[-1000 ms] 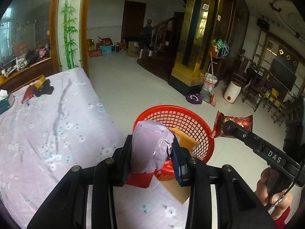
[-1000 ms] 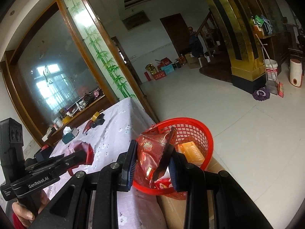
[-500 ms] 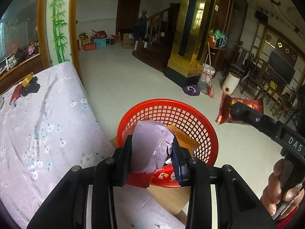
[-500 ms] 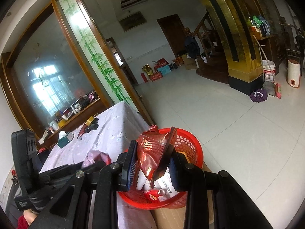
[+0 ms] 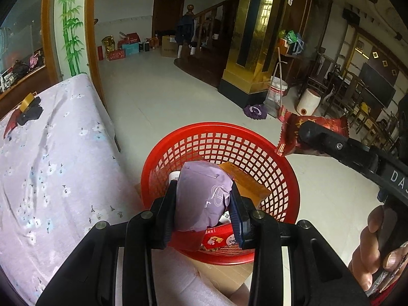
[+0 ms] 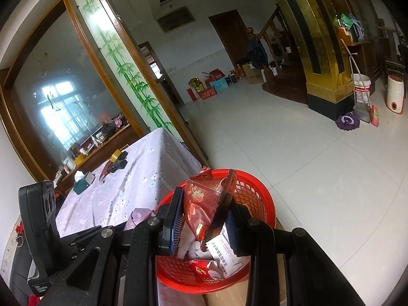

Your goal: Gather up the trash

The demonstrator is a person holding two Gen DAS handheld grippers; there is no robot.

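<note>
A red mesh basket stands on a cardboard box beside the table; it also shows in the right wrist view. It holds an orange packet and other wrappers. My left gripper is shut on a crumpled purple bag over the basket's near rim. My right gripper is shut on a red foil snack wrapper over the basket; the wrapper also shows in the left wrist view at the basket's right rim.
A table with a lilac flowered cloth is on the left, with a tape roll and dark items at its far end and a tissue box. Tiled floor, a gold pillar, bucket and mop lie beyond.
Both grippers moved toward the basket, still holding their trash. The basket has grown larger and more central in both views; the right wrapper now hangs over the basket's inside.
</note>
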